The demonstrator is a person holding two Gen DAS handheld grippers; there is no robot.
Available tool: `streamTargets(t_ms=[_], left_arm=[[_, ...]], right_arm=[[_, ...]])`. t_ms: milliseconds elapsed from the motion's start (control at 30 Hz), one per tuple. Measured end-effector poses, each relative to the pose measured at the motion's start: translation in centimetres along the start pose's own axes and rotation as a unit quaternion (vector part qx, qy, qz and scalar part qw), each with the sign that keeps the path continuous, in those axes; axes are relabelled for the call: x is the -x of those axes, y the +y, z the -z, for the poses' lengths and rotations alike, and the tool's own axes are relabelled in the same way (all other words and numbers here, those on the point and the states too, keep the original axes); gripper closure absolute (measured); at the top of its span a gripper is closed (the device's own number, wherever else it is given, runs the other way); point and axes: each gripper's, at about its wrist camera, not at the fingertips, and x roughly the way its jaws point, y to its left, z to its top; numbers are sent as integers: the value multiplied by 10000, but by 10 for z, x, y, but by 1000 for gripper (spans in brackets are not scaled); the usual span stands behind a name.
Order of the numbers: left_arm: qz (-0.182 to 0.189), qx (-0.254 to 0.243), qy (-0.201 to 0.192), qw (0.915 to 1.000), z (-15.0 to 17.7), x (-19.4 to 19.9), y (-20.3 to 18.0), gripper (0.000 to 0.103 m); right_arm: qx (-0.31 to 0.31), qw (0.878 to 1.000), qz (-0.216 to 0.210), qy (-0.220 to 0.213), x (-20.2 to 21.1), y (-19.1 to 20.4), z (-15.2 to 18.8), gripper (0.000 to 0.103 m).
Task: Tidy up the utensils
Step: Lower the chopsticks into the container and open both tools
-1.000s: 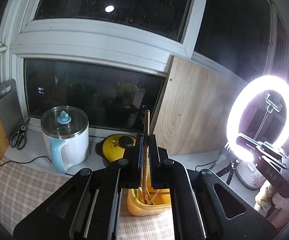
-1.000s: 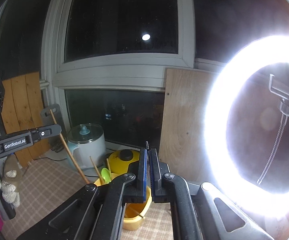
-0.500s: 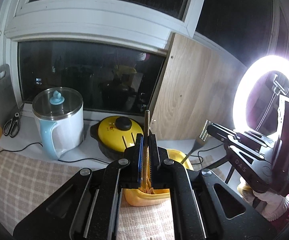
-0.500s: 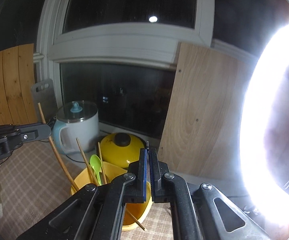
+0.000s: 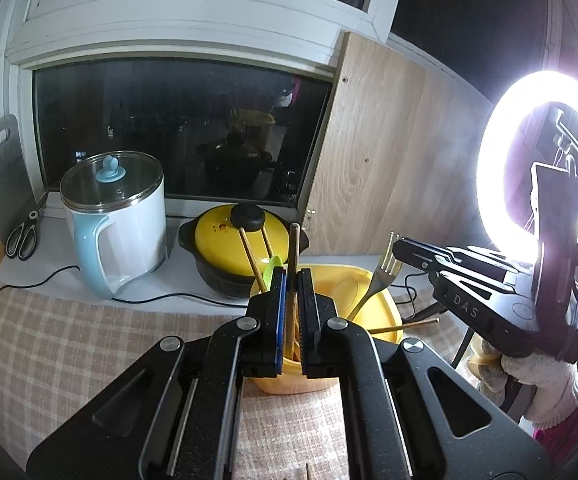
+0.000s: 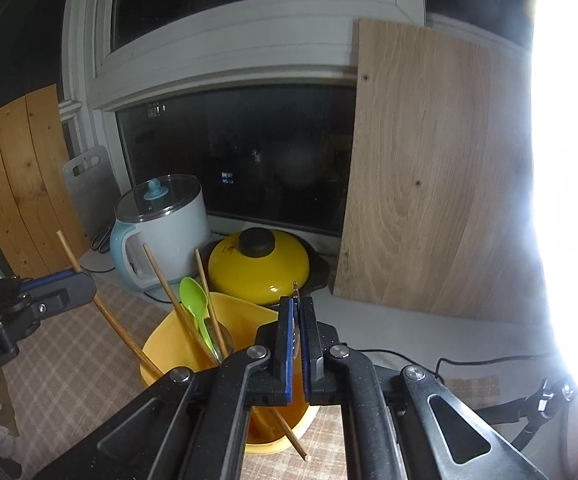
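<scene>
L gripper (image 5: 292, 280) has its jaws pressed together on a long wooden chopstick (image 5: 293, 248), held upright w/ its lower end already down inside the yellow plastic tub (image 5: 385, 308) on the checked tablecloth (image 5: 49, 340). R gripper (image 6: 297, 312) is likewise clamped tight, on a metal fork (image 5: 377, 280): from the left wrist view the tines stick up above its fingers and the handle slants down into the tub; in its own view only a thin metal sliver shows between the pads.

Progress, judging by how things lie: well along. A slim inner cup (image 6: 221, 344) in the tub already holds a lime-green plastic spoon (image 6: 194, 300) and two more wooden sticks (image 6: 165, 280), standing up. One stray stick (image 6: 289, 432) lies tilted across the tub, tip poking out over the rim, so prob. not sorted yet.

Left to do: lower and let go of the held chopstick and fork into their places, then deal w/ the loose stick. Whether other utensils wait outside the tub can't be told.
</scene>
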Motion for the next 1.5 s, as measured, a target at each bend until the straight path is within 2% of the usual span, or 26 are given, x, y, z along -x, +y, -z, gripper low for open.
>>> streamTargets(t_ms=[200,300,700,800,867,1000,1300,1367,1400,1467,1500], left_arm=[[-32,-45,32,10000,5,-1,-1,100],[-42,-62,39,10000,6,1,-2,100],[-107,-68,-66,9999,11,23,-2,100],[-150,-103,-82,9998,14,29,-4,100],[-172,-130,-106,9997,17,36,-5,100],[-222,-175,-124,9995,23,46,-7,100],[-282,-311,-119,9990,39,69,-16,99],[-279,-300,-112,9991,43,73,-16,82],[-279,-293,-110,9991,45,75,-16,77],[-300,-301,-96,9990,50,79,-16,75],[-313,-300,-81,9990,54,81,-16,75]], right_arm=[[-56,9999,-77,31,-2,-1,2,100],[-48,10000,-43,-44,2,-1,0,83],[-79,9998,-66,-165,23,2,3,78],[-106,9997,-71,-189,30,2,7,72],[-142,9996,-90,-218,35,2,9,65],[-161,9994,-137,-263,46,2,14,59],[-281,9987,-209,-375,77,1,32,23],[-321,9984,-247,-385,83,0,37,14],[-337,9984,-252,-391,87,0,40,12],[-365,9982,-224,-423,93,-2,45,0],[-381,9980,-213,-463,97,-3,49,0]])
